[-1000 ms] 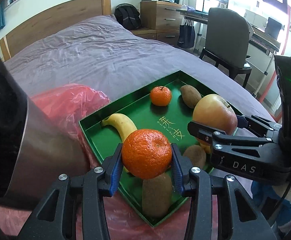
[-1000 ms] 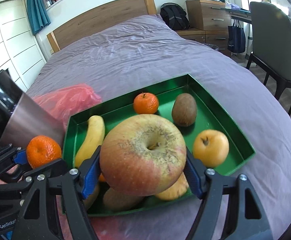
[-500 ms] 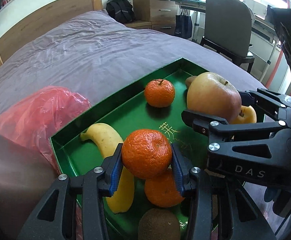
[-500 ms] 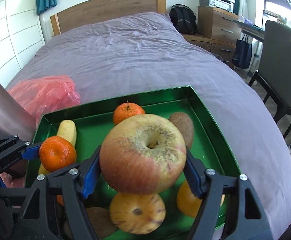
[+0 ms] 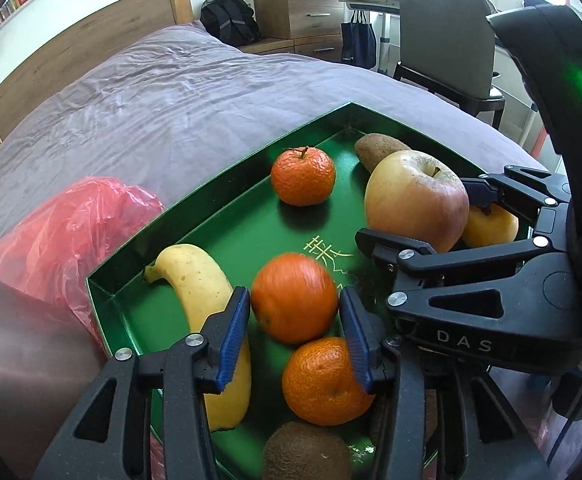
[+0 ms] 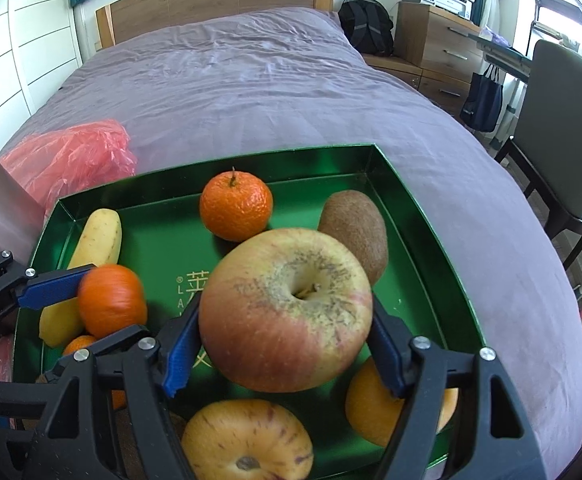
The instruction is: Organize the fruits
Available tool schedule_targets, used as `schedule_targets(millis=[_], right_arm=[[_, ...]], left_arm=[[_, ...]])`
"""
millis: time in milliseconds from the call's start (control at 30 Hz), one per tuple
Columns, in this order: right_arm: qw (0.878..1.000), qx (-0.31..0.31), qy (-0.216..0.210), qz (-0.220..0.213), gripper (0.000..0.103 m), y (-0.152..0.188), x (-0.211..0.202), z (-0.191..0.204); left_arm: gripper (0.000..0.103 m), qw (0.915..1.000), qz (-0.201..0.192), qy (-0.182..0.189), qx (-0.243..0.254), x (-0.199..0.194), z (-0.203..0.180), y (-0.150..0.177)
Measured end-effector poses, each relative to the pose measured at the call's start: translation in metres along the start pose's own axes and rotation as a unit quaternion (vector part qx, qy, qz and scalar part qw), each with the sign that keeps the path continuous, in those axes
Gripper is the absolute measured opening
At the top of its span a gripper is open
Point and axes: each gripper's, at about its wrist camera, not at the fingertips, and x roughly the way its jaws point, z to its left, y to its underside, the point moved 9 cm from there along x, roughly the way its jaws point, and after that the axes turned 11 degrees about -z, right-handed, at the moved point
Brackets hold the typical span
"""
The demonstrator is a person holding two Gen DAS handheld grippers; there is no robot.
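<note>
Nearest the left camera, a near kiwi [image 5: 305,452] is cut off by the bottom edge, and a lower mandarin [image 5: 323,380] sits partly behind the right finger of the left gripper [image 5: 293,300]. Its fingers stand narrow but have just been easing apart. The loose mandarin [image 5: 294,298] between them is blurred, with a sliver of gap at each blue pad, so nothing is gripped. It hangs over the near part of the green tray [image 5: 219,188], just beside the banana [image 5: 203,292], whose lower half the left finger hides.

The right gripper [image 6: 287,320] has its fingers spread wide and clamped on the big apple [image 6: 287,308], above the tray's middle. The apple covers most of the gold lettering and part of the far kiwi [image 6: 355,228]. Below it, a yellow apple [image 6: 247,440] and an orange-yellow fruit [image 6: 371,404] are half hidden by the fingers; what that second fruit is cannot be told.

Open green floor lies between the banana and the far mandarin [image 6: 235,206]. The tray's near edge is out of view. A red plastic bag [image 6: 71,156] touches its left rim. Beyond, the bed [image 6: 251,80] spreads out bare up to the headboard [image 6: 211,0], with a chair [image 6: 563,128] off its right side.
</note>
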Motion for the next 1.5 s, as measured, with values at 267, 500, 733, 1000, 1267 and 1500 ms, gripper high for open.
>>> schedule_targets(millis=[267,500,733,1000,1267,1500], right_arm=[[1.000,0.006,0.007,0.006,0.088,0.006,-0.007,-0.003],[1.000,0.020,0.009,0.009,0.092,0.006,-0.013,-0.003],[0.999,0.042,0.007,-0.016,0.100,-0.005,-0.040,-0.008],[0.999,0.035,0.005,-0.031,0.103,-0.005,-0.088,0.006],[0.999,0.019,0.002,-0.041,0.103,0.007,-0.143,0.033],[0.999,0.009,-0.016,-0.050,0.103,0.026,-0.188,0.068]], left_arm=[[0.056,0.9999,0.002,-0.009,0.007,-0.006,-0.004,0.003],[0.066,0.9998,-0.001,-0.020,0.004,-0.017,0.002,0.004],[0.067,0.9999,-0.007,-0.012,0.000,-0.041,-0.002,0.006],[0.076,0.9997,-0.021,-0.002,-0.014,-0.093,-0.007,0.013],[0.078,0.9988,-0.038,-0.009,-0.029,-0.155,0.005,0.028],[0.081,0.9960,-0.034,-0.035,-0.074,-0.205,0.036,0.071]])
